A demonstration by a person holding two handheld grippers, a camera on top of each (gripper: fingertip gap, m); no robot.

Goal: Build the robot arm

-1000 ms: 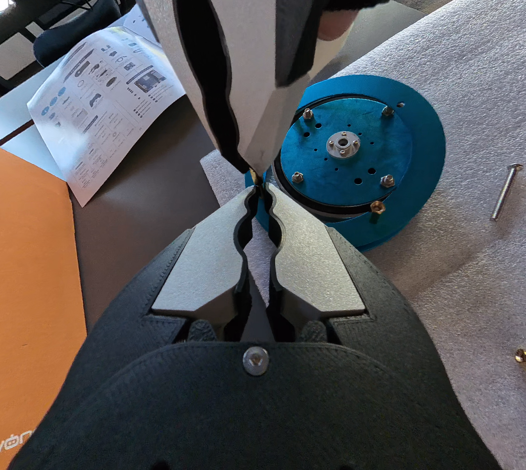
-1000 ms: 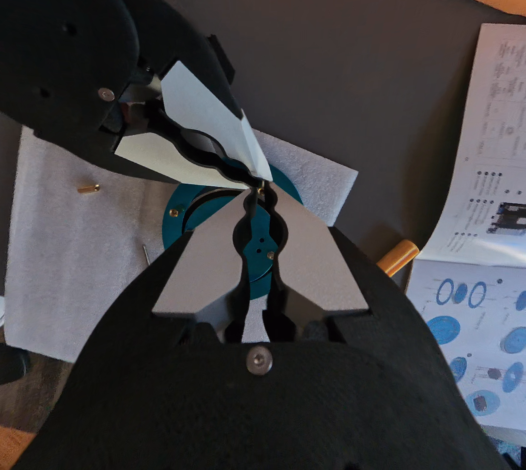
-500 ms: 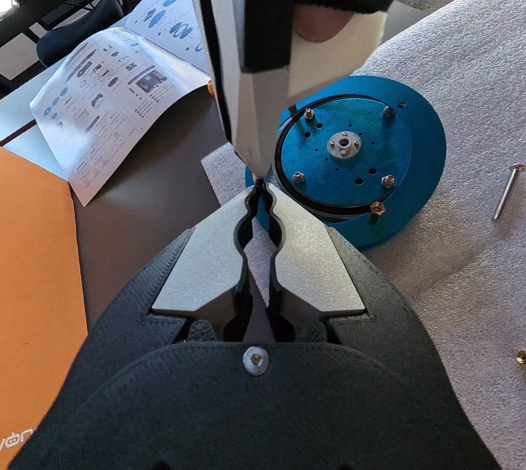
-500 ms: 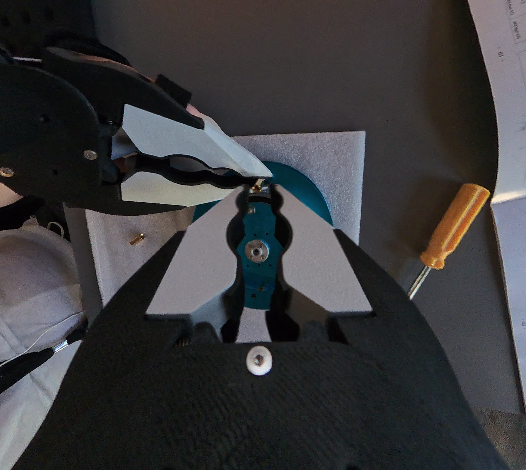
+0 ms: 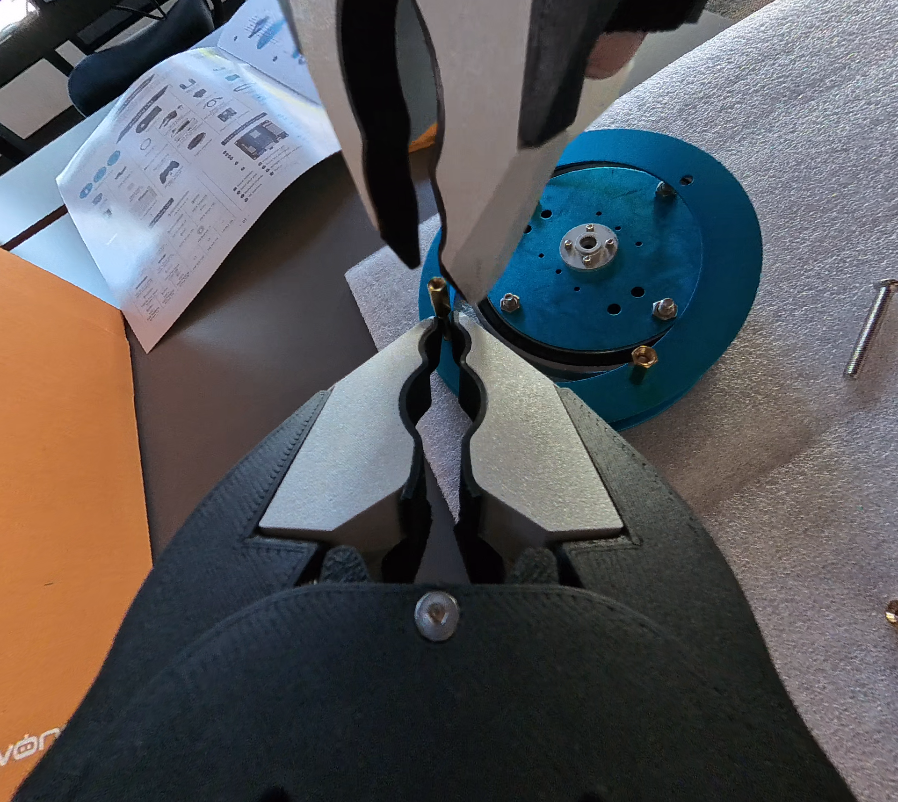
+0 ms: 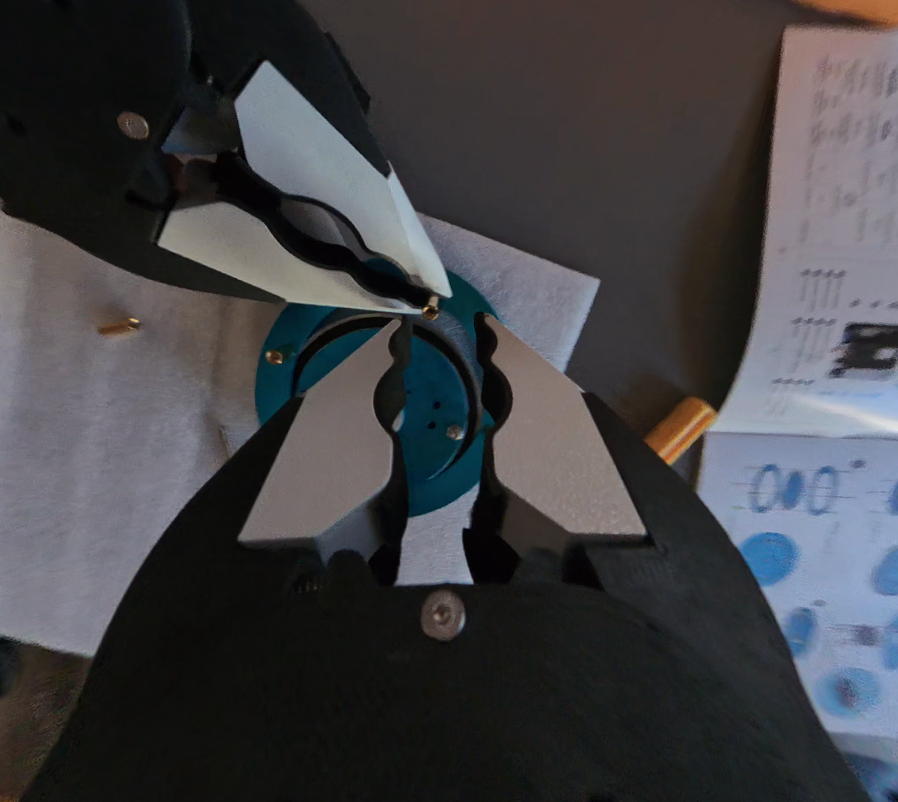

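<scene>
My left gripper [image 5: 444,324] is shut on a small brass standoff [image 5: 439,298], which sticks up from its tips beside the near-left rim of a blue disc assembly [image 5: 607,273]. My right gripper [image 6: 440,324] is open and empty. Its tips hang just above the standoff [image 6: 430,310] and the disc [image 6: 427,419]. In the left wrist view the right gripper [image 5: 432,266] comes down from above. In the right wrist view the left gripper [image 6: 427,298] reaches in from the upper left. Another brass standoff [image 5: 644,358] stands on the disc's rim.
The disc rests on a white foam mat [image 5: 777,463] on a dark table. A long screw [image 5: 870,331] and a loose brass standoff [image 6: 119,327] lie on the foam. A yellow screwdriver handle [image 6: 680,436], a printed sheet [image 5: 194,176] and an orange folder [image 5: 58,438] lie around. Less than 4 cm separates the two grippers' tips.
My right gripper has opened off the standoff, and its view has swung around and back. My left gripper has stayed in place, still pinching the standoff.
</scene>
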